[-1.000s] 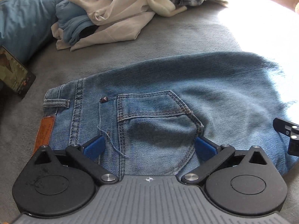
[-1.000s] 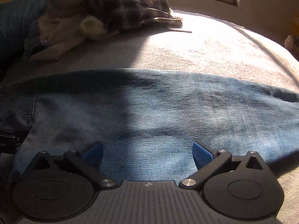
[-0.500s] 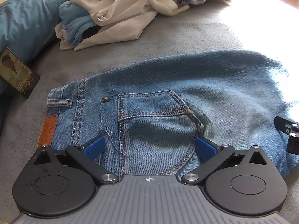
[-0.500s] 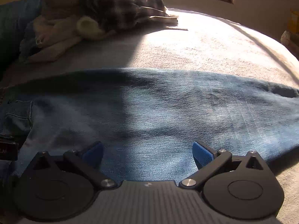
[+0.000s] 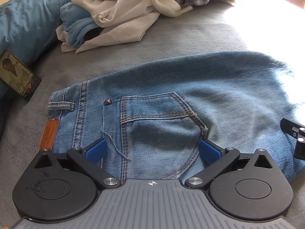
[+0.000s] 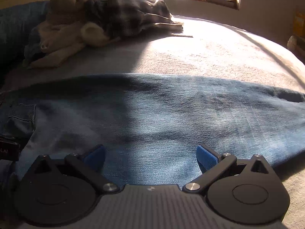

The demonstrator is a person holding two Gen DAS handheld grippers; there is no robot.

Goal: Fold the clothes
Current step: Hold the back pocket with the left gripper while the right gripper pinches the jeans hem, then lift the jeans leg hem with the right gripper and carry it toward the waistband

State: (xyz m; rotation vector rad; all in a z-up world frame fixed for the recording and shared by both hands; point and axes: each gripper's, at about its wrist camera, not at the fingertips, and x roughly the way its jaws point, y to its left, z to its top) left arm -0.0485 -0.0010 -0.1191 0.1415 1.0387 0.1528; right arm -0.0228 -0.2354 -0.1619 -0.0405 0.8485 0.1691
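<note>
- My left gripper (image 5: 152, 150) is spread wide and empty over the jeans (image 5: 190, 99), lower centre, straddling the back pocket (image 5: 160, 129).
- My right gripper (image 6: 150, 156) gapes too, gripping nothing, above the leg.
- Clothes pile (image 5: 114, 15) upper left.

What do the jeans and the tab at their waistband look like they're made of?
The jeans look like faded blue denim: twill weave, doubled topstitching round the pocket. The tab looks like tan leather or an imitation, with a stamped, stitched edge; which one I cannot tell.

"LAI" on black block (image 6: 8, 148)
</note>
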